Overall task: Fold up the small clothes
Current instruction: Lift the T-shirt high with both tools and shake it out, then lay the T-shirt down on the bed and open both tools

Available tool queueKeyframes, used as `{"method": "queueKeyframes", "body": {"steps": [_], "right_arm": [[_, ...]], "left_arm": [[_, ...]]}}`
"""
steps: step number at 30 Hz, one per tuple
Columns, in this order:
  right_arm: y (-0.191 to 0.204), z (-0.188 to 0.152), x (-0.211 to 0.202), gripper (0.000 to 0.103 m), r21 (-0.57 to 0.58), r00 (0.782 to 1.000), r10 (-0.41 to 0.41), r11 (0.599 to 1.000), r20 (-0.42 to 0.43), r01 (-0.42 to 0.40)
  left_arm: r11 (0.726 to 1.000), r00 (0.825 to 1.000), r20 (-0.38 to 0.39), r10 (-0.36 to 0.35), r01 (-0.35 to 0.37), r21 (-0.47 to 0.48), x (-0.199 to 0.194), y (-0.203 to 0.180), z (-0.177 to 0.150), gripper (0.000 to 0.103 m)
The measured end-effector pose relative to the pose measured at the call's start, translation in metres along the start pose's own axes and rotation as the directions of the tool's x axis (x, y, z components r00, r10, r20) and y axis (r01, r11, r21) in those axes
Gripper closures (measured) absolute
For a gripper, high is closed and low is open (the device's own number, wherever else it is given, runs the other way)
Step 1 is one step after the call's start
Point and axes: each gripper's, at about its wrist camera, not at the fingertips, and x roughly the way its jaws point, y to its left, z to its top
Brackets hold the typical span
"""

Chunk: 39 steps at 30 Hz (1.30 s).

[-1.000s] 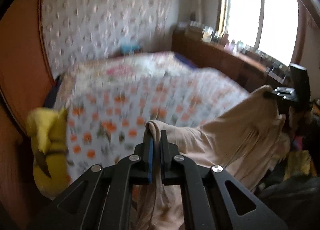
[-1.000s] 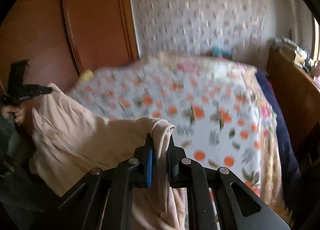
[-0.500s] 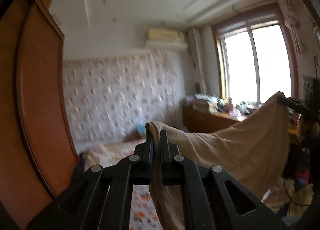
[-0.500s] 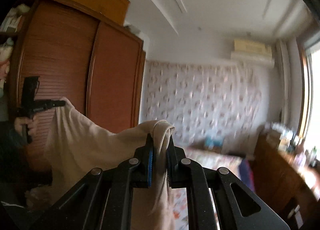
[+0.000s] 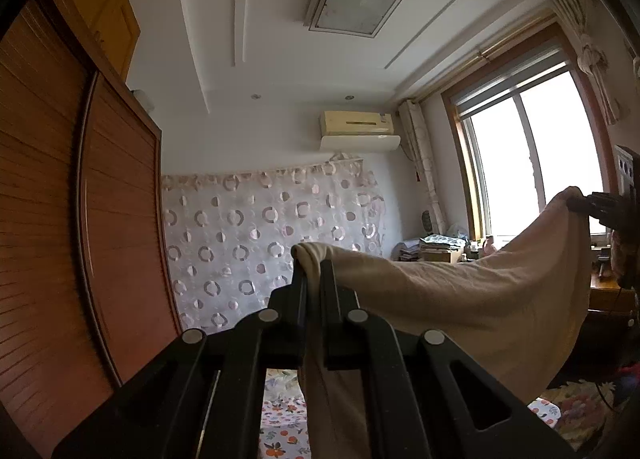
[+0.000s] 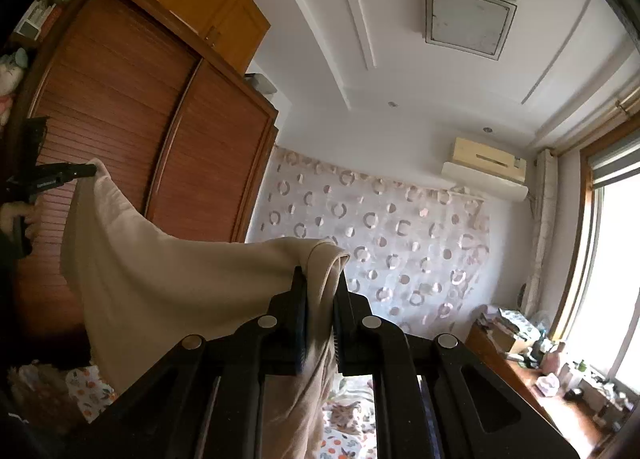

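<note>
Cloth fills the lower half of the left wrist view: a beige garment [image 5: 460,299] hangs in the air between the two grippers, well above the flower-patterned bed [image 5: 280,431] that shows only as a strip at the bottom. The left gripper [image 5: 313,271] has its jaws closed on one bunched corner, the fabric pinched tight between the pads and spilling down past them. At the far right edge the right gripper [image 5: 600,205] grips the opposite corner, so the top edge sags in a shallow curve between the two. Holding it aloft by two corners looks meant to let the garment drop open and hang straight, so that it can be laid flat for folding. Behind it stand a brown wardrobe [image 5: 60,219], a circle-patterned curtain [image 5: 260,239] and a window [image 5: 532,163].

From the right wrist view the same spread shows in mirror. The right gripper [image 6: 320,283] is clamped on a thicker roll of the fabric, a hem or cuff folded over the tips, its jaws held a little apart by that bulk. The left gripper [image 6: 64,175], with a hand [image 6: 16,215] on its handle, pinches the far corner in front of the wardrobe [image 6: 140,139]. No fold looks made yet; my guess is that lowering it onto the bed comes next
</note>
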Motion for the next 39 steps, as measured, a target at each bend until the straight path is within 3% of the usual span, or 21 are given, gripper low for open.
{"method": "queueKeyframes", "body": {"steps": [8,12,17,21,27,36,39], "right_arm": [[-0.006,0.001,0.02,0.093,-0.012,0.999,-0.027,1.0,-0.034,0.027],[-0.016,-0.015,0.055,0.092,0.005,0.993,-0.029,1.0,-0.111,0.03],[-0.025,-0.062,0.121,0.093,0.045,0.972,0.015,0.999,-0.235,-0.004],[-0.029,-0.119,0.188,0.092,0.097,0.936,0.058,0.995,-0.347,-0.026],[-0.028,-0.183,0.284,0.092,0.126,0.872,0.092,0.991,-0.481,-0.036],[-0.033,-0.206,0.402,0.092,0.116,0.787,0.091,0.993,-0.611,-0.024],[-0.037,-0.215,0.425,0.092,0.146,0.75,0.105,0.989,-0.653,-0.011]], "left_arm": [[1.0,1.0,0.006,0.01,-0.01,0.016,0.012,-0.006,0.013,0.097],[1.0,0.999,-0.047,0.027,-0.027,0.013,0.043,-0.001,-0.007,0.097],[0.999,0.983,-0.178,0.05,-0.049,0.01,0.112,0.006,-0.067,0.097],[0.998,0.947,-0.316,0.064,-0.066,0.004,0.185,0.014,-0.138,0.097],[0.996,0.894,-0.441,0.079,-0.09,-0.004,0.27,0.016,-0.214,0.097],[0.996,0.821,-0.566,0.079,-0.093,0.005,0.362,0.025,-0.28,0.097],[0.996,0.786,-0.614,0.071,-0.084,0.007,0.383,0.026,-0.303,0.097]]}}
